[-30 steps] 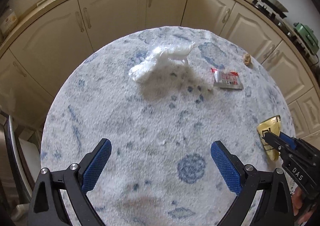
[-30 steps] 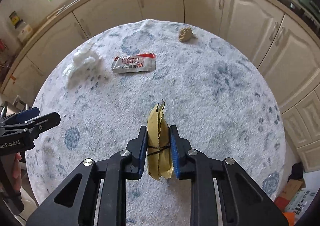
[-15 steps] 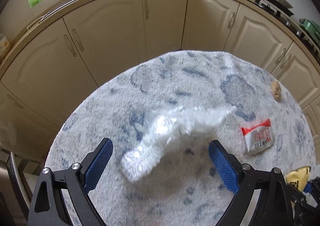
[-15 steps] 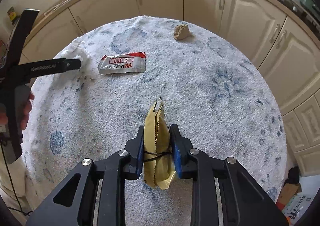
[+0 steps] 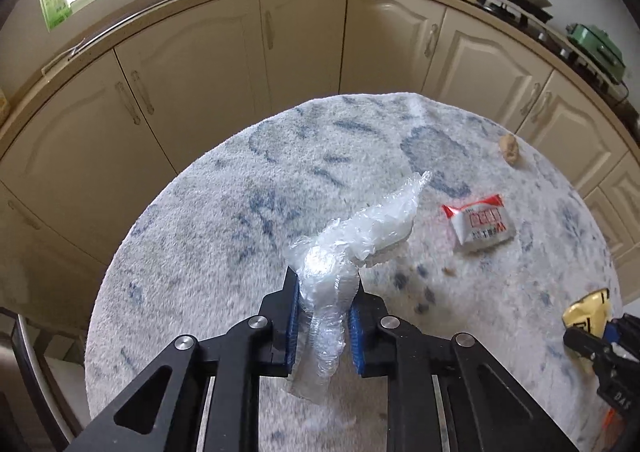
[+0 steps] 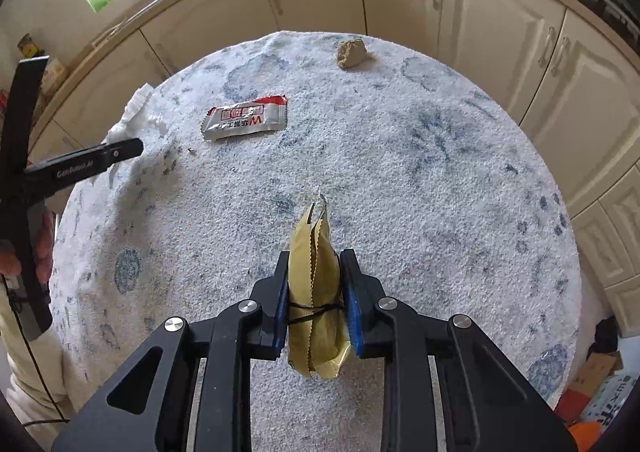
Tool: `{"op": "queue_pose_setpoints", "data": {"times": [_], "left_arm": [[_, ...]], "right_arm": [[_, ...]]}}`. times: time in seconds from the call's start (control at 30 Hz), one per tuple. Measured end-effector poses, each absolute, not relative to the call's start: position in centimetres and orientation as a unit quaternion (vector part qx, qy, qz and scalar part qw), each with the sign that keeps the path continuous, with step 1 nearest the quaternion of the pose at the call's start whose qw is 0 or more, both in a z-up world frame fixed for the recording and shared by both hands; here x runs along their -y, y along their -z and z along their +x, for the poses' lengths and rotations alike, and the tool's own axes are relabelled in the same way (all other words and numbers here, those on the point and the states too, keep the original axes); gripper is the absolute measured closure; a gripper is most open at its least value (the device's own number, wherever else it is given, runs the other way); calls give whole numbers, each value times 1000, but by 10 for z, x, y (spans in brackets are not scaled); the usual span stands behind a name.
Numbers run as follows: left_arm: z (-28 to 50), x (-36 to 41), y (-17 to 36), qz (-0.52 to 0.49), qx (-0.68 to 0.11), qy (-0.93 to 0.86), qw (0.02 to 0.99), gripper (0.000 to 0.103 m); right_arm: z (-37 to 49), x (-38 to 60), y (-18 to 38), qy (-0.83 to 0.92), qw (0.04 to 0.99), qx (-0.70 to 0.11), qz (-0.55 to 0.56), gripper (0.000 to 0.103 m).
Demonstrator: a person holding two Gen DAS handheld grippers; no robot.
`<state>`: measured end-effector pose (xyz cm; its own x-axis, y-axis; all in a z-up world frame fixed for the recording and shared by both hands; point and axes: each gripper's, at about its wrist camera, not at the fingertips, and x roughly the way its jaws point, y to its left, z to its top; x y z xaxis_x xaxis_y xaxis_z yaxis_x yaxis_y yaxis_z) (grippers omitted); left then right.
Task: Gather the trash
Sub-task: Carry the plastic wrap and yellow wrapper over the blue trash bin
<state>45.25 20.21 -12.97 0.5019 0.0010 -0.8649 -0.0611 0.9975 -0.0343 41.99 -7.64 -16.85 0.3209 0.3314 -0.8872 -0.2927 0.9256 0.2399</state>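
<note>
My left gripper (image 5: 324, 292) is shut on a crumpled clear plastic wrap (image 5: 352, 244) that sticks out forward over the round blue-and-white rug (image 5: 200, 232). My right gripper (image 6: 314, 284) is shut on a folded yellow wrapper (image 6: 312, 276) and holds it upright above the rug (image 6: 440, 192). A red-and-white snack wrapper (image 5: 478, 224) lies flat on the rug to the right of the left gripper; it also shows in the right wrist view (image 6: 246, 122). A crumpled brown paper ball (image 6: 351, 53) lies at the rug's far edge, also in the left wrist view (image 5: 510, 148).
Cream kitchen cabinets (image 5: 280, 48) curve around behind the rug. A stove (image 5: 516, 4) and a green appliance (image 5: 596, 48) stand on the counter at the right. Small dark crumbs (image 5: 420, 292) dot the rug. Cardboard and bright packaging (image 6: 596, 384) lie on the floor at lower right.
My left gripper moved forward over the clear plastic wrap, closed on it and raised it. My right gripper kept hold of the yellow wrapper and barely moved.
</note>
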Motion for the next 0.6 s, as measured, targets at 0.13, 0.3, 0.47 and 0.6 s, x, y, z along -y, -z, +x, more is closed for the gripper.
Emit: {"op": "queue_pose_setpoints", "data": {"times": [0.13,0.3,0.47,0.6], "left_arm": [[411,-181,113,-13,-469,-28,883,86],[355,-161,92,-16,-450,-20,893,86],[303,-136,76,-31,-439,-5,898,86],[268,-114,67,-42,-439,14,897,86]], "right_arm": [[405,86,167,-199,804,-558,42,80],[378,97,164,-210,798,-561,68,81],[348,107,158,-220,795,-559,84,81],[324,120,150,-220,798,-553,90,81]]}}
